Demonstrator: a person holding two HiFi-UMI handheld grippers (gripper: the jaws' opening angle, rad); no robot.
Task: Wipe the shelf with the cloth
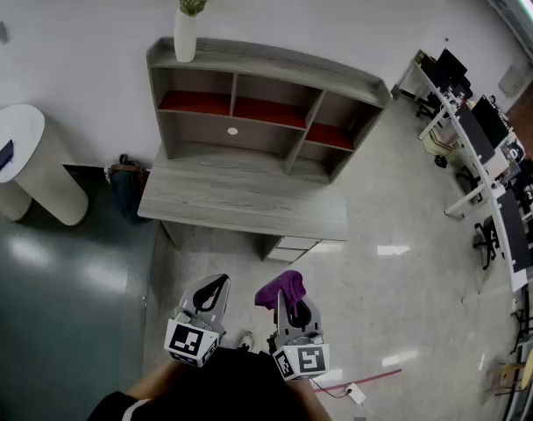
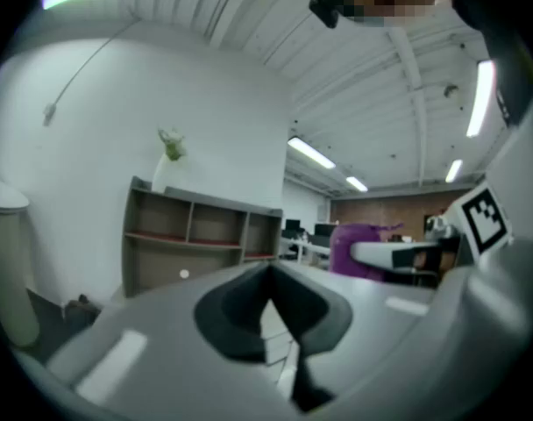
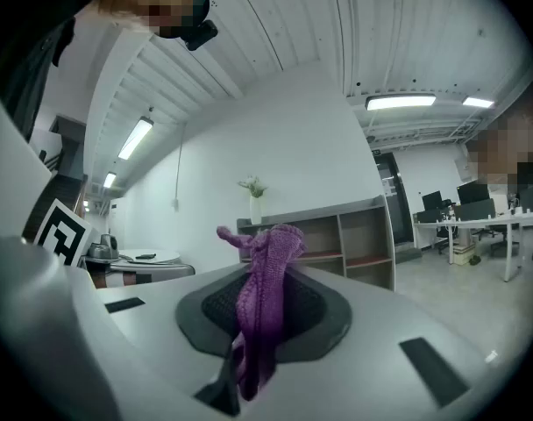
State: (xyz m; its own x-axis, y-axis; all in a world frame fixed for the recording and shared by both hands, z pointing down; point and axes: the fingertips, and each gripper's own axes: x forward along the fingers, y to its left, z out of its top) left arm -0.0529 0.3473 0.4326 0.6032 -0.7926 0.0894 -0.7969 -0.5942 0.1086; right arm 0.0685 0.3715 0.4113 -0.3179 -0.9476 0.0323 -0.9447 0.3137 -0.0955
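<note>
A: Head view first?

B: Glossy pale floor (image 1: pixel 398 261) underfoot. Further off, grey shelf (image 1: pixel 258 112) against a white wall, with a white vase (image 1: pixel 185 35) of flowers on its top left corner. Low in the picture, left gripper (image 1: pixel 217 284) and right gripper (image 1: pixel 293 303) side by side, well apart from the shelf. Purple cloth (image 1: pixel 280 288) bunched at the right one's tips.

A: And the left gripper view?

B: Shut, with nothing between the jaws. Shelf far beyond, cloth off to the right.

A: Right gripper view?

B: Clamped on the cloth, a knitted strip pinched somewhere along its length. Small tuft standing above the jaws, a longer tail drooping below. Shelf and vase in the background again.

A: How to handle it?

B: Probably light, soft and floppy. No danger of breaking, though some of slipping loose or folding away under pressure. Best held by a bunched part, as now, leaving plenty free to press flat on the boards. Not yet at the wiping stage, judging by the gap to the shelf.
</note>
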